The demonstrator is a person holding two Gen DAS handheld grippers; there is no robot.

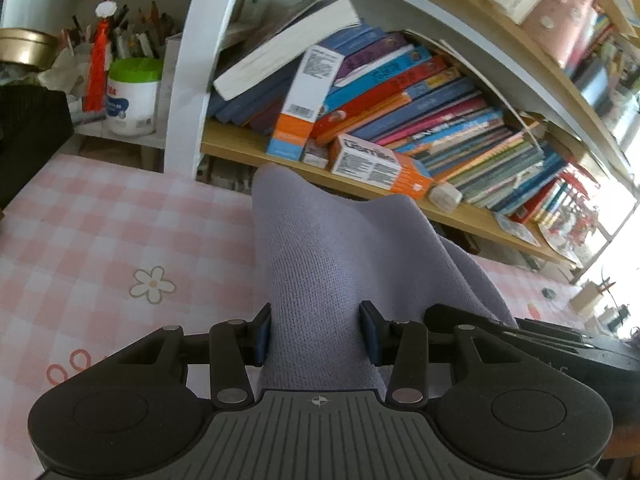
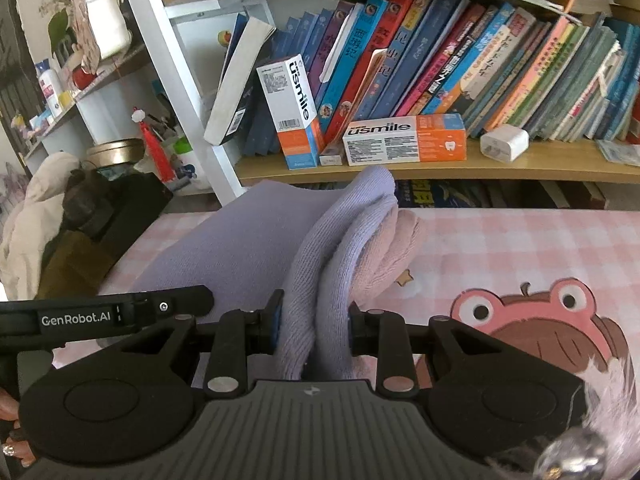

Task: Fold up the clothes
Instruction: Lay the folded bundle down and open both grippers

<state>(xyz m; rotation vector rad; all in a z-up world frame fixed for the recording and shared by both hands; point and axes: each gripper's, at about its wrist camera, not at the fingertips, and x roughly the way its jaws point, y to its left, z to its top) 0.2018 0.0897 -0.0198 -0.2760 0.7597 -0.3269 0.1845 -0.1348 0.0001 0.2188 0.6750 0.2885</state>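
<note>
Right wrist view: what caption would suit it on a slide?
Right gripper clamps a bunched lavender knit garment above a pink checked cloth, bookshelf behind.

Two tools: the left tool (image 1: 316,334) and the right tool (image 2: 314,326). One lilac garment (image 2: 240,240). One pink garment (image 2: 394,256). Two toothpaste boxes, one upright (image 2: 294,112), one flat (image 2: 404,138). One white charger (image 2: 505,142). One red tassel (image 1: 97,68). One green-lidded tub (image 1: 132,96).
</note>
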